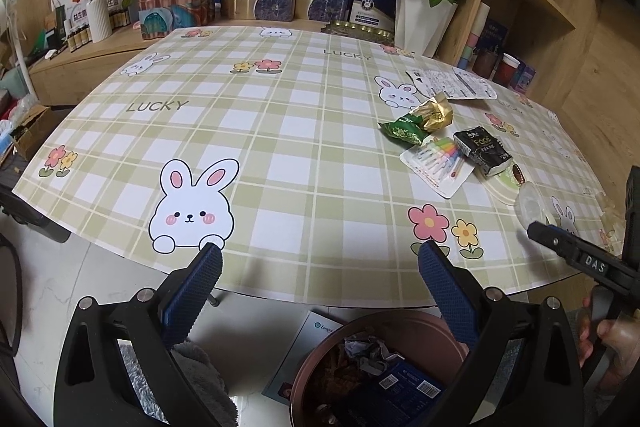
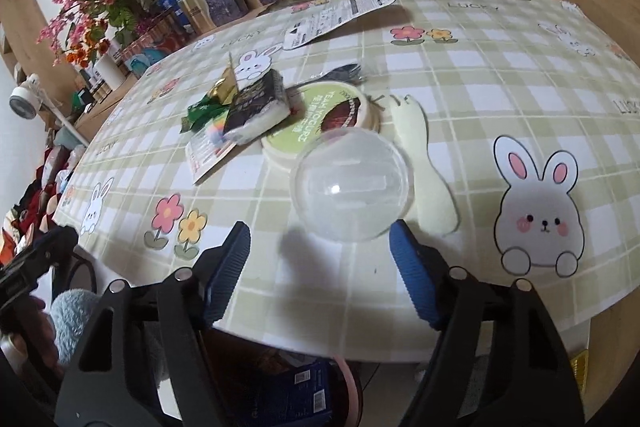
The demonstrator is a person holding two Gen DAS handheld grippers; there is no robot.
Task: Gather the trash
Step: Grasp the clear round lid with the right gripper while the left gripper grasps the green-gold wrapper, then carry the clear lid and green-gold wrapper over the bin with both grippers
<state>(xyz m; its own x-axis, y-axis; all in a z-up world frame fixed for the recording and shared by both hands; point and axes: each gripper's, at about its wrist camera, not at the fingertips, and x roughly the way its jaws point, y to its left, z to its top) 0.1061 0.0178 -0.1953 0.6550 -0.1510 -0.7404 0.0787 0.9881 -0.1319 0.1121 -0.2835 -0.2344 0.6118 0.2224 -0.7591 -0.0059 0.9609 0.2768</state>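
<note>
- Worktop (image 1: 280, 131): round, under a green plaid cloth with rabbits and flowers; all loose trash lies toward its right edge as the left wrist view shows it.
- Bin (image 1: 384, 367): on the floor just below the near edge, already holding crumpled paper and a dark blue box.
- Right gripper (image 2: 320, 247): over the near edge, fingers (image 2: 228, 267) well apart with nothing between them. No contact with anything.
- Left gripper (image 1: 320, 267): by the near edge above the bin, fingers (image 1: 192, 291) spread wide, empty.
- Dome lid (image 2: 352, 183): clear, round, no long axis; straight ahead of the right fingers, just beyond their tips and roughly centred on the gap. By my reading the next pick. The right hand is far nearer.
- Yogurt tub (image 2: 320, 123): just behind the dome, partly hidden by it.
- Spoon (image 2: 424, 163): pale, just right of the dome, long axis running away from the near edge.
- Tissue pack (image 2: 256, 107), pen card (image 2: 208, 155), wrappers (image 2: 204, 111): heaped left of the tub.
- Printed sheet (image 2: 340, 15): flat toward the far edge.
</note>
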